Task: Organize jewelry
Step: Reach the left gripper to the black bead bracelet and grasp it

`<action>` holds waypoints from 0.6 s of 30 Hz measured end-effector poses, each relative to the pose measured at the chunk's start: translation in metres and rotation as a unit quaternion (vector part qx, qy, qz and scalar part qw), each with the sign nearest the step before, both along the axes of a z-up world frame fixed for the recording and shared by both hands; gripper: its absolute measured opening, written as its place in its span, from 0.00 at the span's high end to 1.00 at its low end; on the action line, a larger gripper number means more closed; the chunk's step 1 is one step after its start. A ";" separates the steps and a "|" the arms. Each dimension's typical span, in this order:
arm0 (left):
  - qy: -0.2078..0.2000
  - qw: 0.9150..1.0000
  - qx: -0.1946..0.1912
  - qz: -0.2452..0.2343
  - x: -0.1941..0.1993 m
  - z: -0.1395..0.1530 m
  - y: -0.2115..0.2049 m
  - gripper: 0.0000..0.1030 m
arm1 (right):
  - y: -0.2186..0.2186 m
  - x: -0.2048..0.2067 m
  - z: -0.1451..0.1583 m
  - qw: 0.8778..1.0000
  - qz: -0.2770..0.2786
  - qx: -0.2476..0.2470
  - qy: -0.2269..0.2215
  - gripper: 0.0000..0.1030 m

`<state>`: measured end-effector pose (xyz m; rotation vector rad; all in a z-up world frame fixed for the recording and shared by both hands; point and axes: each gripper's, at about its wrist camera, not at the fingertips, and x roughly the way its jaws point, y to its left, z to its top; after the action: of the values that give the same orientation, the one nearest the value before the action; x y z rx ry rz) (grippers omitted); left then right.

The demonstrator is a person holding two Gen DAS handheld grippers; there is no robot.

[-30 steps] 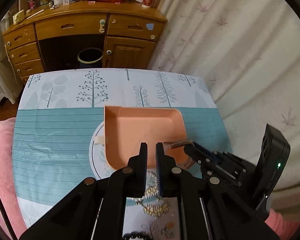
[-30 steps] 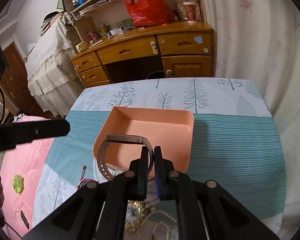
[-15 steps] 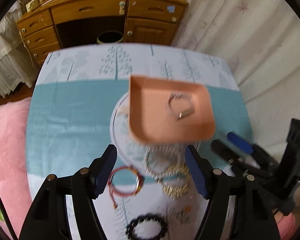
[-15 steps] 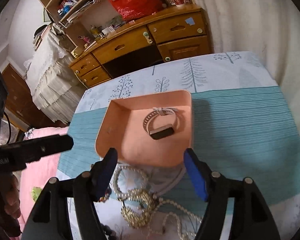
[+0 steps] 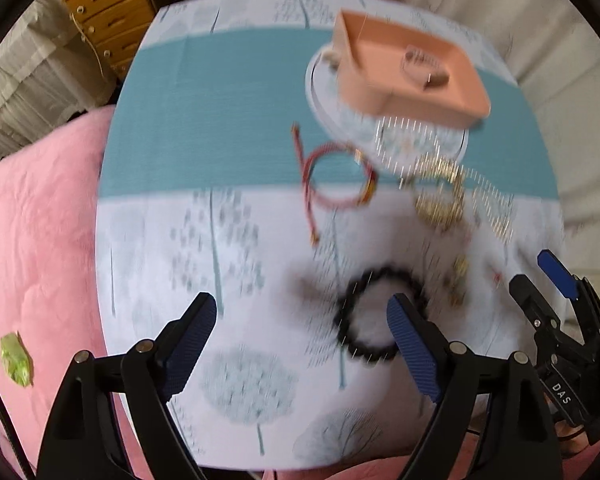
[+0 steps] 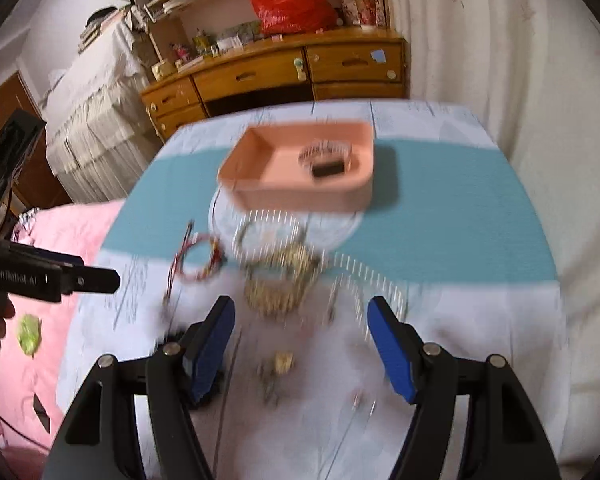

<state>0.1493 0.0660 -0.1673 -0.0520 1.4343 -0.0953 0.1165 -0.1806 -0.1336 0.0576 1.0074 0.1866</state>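
A tablecloth (image 5: 220,128) with printed trees and a teal band covers the table. A rectangular pink tray (image 6: 300,168) holds a watch (image 6: 326,160). Near the tray lie a red cord bracelet (image 5: 336,176), gold chains (image 6: 278,280) and a black bead bracelet (image 5: 364,320). The left gripper (image 5: 302,320) is opening, the right gripper (image 6: 300,320) is spread; both empty.

White lettering reading "DAS" runs along the black body of the right gripper (image 5: 562,288), seen at the right edge of the left wrist view. In the right wrist view, the left gripper (image 6: 96,279) at the left edge carries pale lettering that appears to read "GenRobot.AI".
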 end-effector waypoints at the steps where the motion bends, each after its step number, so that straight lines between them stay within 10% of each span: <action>1: 0.003 1.000 0.001 -0.005 -0.009 -0.004 0.000 0.17 | 0.001 -0.008 -0.002 1.000 -0.001 0.000 0.004 0.33; 18: -0.022 0.998 -0.025 0.046 -0.065 -0.039 -0.017 0.18 | 0.032 -0.060 -0.032 0.967 0.234 -0.098 0.010 0.33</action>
<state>0.0840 0.0488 -0.2060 -0.1551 1.3831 -0.0558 0.0564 -0.1489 -0.1659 -0.3633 1.0435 0.5160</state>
